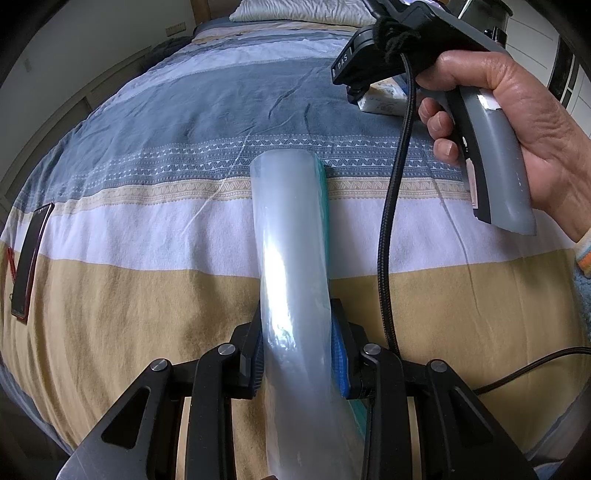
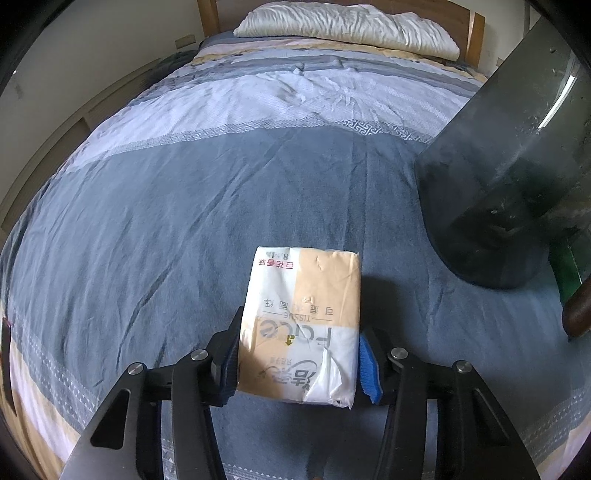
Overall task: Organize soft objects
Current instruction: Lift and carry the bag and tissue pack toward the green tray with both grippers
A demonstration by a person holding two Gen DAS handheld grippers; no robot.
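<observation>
My left gripper (image 1: 300, 354) is shut on a translucent plastic-wrapped pack with a teal edge (image 1: 291, 236), which sticks forward above the striped bed cover. My right gripper (image 2: 297, 363) has its blue-padded fingers against both sides of a white and tan tissue pack (image 2: 303, 321), held just above the blue part of the cover. In the left wrist view the right gripper's body (image 1: 424, 51) is held by a hand at the upper right, with the tissue pack (image 1: 384, 99) partly hidden under it.
A striped bed cover (image 1: 147, 280) fills both views. A white pillow (image 2: 347, 26) lies at the wooden headboard. A dark phone (image 1: 31, 258) lies at the bed's left edge. A dark translucent bin (image 2: 509, 177) stands on the right. A black cable (image 1: 391, 236) hangs from the right gripper.
</observation>
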